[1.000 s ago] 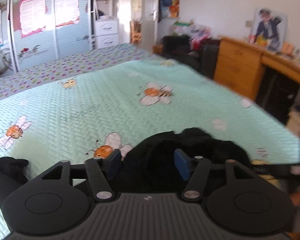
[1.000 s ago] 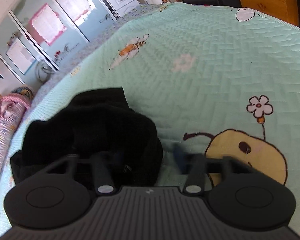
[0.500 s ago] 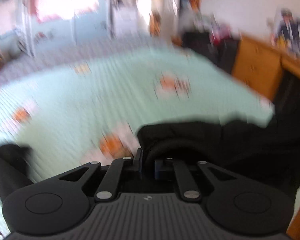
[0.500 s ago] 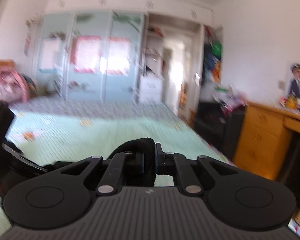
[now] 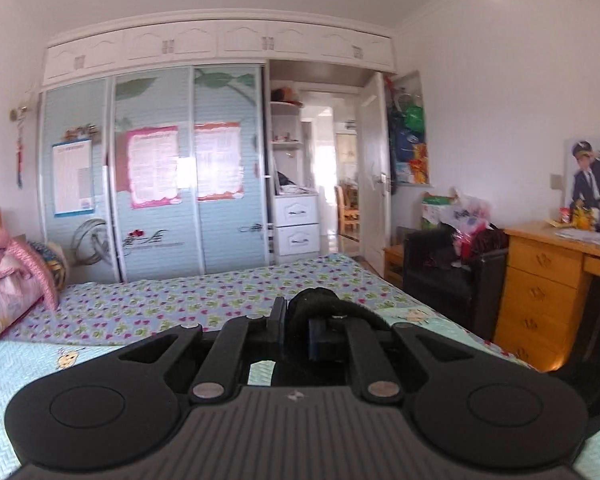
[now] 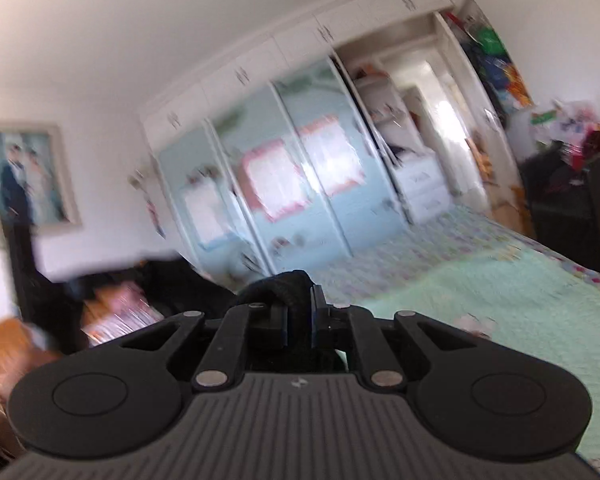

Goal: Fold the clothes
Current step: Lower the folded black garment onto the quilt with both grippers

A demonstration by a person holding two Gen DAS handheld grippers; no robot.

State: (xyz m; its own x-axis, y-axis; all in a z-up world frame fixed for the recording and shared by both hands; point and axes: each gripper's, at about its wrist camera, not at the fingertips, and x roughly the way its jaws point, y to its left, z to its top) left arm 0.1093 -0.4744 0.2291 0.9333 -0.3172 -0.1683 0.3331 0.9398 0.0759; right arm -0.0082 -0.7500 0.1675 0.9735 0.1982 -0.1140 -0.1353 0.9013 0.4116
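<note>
A black garment bulges up between the pads of my left gripper, which is shut on a fold of it, held high above the mint-green bedspread. My right gripper is likewise shut on a bunch of the same black garment, raised over the bed and rolled to one side. More of the black cloth trails off to the left in the blurred right wrist view. The rest of the garment hangs below both grippers, out of sight.
The bed has a floral sheet at its far end and pink bedding at the left. Beyond stand a sliding-door wardrobe, white drawers, an open door, a black armchair and a wooden dresser on the right.
The left gripper closed on the black garment, then both grippers rose off the bed with it and tipped up, so the views swung from bedspread to wardrobe wall. The right one rolled.
</note>
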